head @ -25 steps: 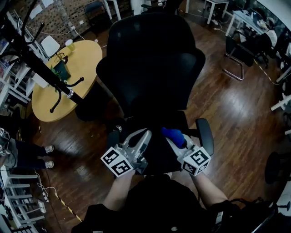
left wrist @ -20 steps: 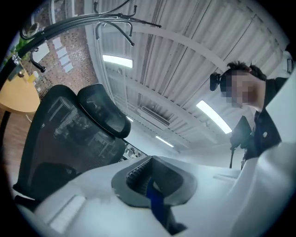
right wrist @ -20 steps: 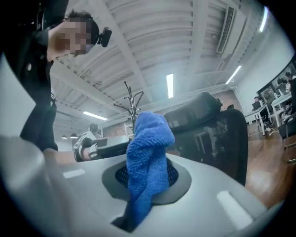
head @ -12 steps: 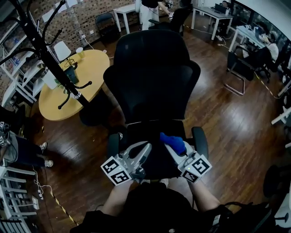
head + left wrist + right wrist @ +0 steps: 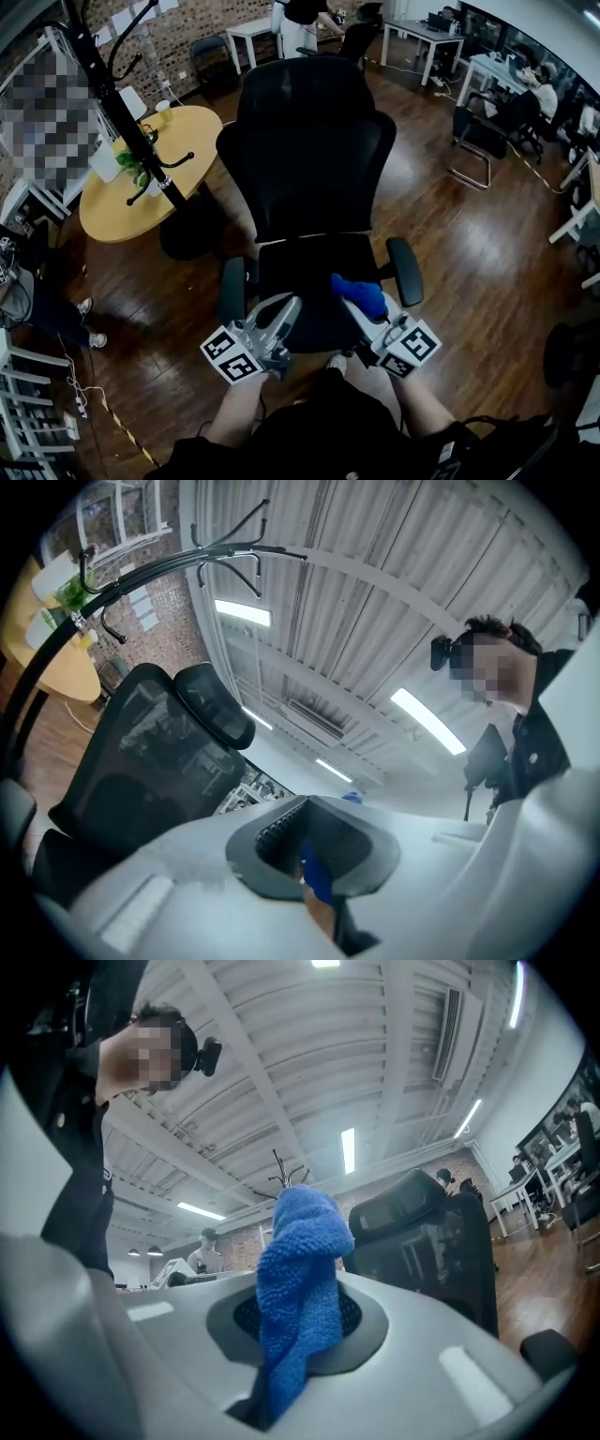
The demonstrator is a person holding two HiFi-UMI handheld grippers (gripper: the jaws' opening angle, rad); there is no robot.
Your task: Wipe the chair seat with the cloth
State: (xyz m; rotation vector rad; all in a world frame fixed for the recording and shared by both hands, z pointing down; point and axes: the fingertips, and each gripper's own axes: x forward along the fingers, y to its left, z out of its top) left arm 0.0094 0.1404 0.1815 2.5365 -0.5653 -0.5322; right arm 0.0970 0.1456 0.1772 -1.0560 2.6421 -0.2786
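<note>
The black office chair faces me in the head view, its seat (image 5: 302, 267) bare between two armrests and its mesh backrest (image 5: 309, 141) behind. My right gripper (image 5: 354, 298) hovers over the seat's front right part, shut on a blue cloth (image 5: 362, 294). In the right gripper view the blue cloth (image 5: 298, 1307) bunches up from between the jaws of the right gripper (image 5: 302, 1335), which points up at the ceiling. My left gripper (image 5: 287, 307) is over the seat's front left, jaws together. In its own view the left gripper (image 5: 311, 855) is shut, with only a thin blue sliver in the slit.
A round yellow table (image 5: 112, 202) and a black coat stand (image 5: 127, 112) are to the chair's left. A person's legs (image 5: 42, 314) show at the far left by white shelving (image 5: 37, 412). Desks and chairs (image 5: 478, 122) stand at the back right on the wooden floor.
The head view has pulled back and tilted up, so more of the room shows. Both grippers stay over the seat's front edge, the cloth still in the right one.
</note>
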